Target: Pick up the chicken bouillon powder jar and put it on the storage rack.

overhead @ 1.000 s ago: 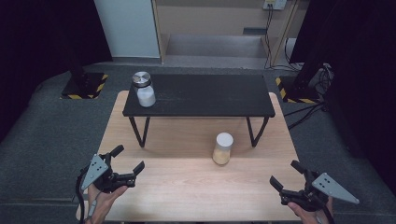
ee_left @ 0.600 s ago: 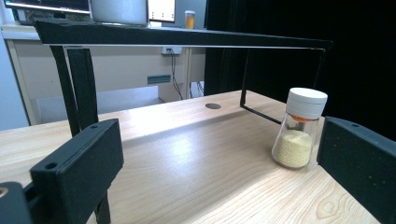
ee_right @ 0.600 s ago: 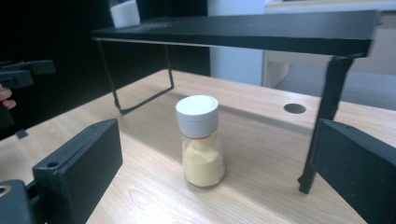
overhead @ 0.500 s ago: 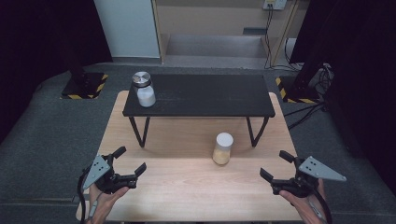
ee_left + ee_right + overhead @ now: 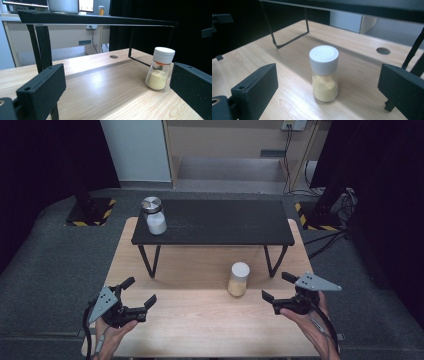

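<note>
**Right gripper closes in on the spice jar**

The black two-jaw right gripper (image 5: 274, 287), with its grey three-cornered plate on top, has moved away from the right front corner of the light wooden table (image 5: 200, 330) over the last second. It has travelled inward and toward the far edge, and now sits just right of the small glass jar with a white lid and yellow powder (image 5: 238, 279), though still apart from it. Its jaws, spread wide, now face the jar. The person's right hand (image 5: 307, 320) has come forward with it, showing more of the forearm above the table's front edge.
</note>
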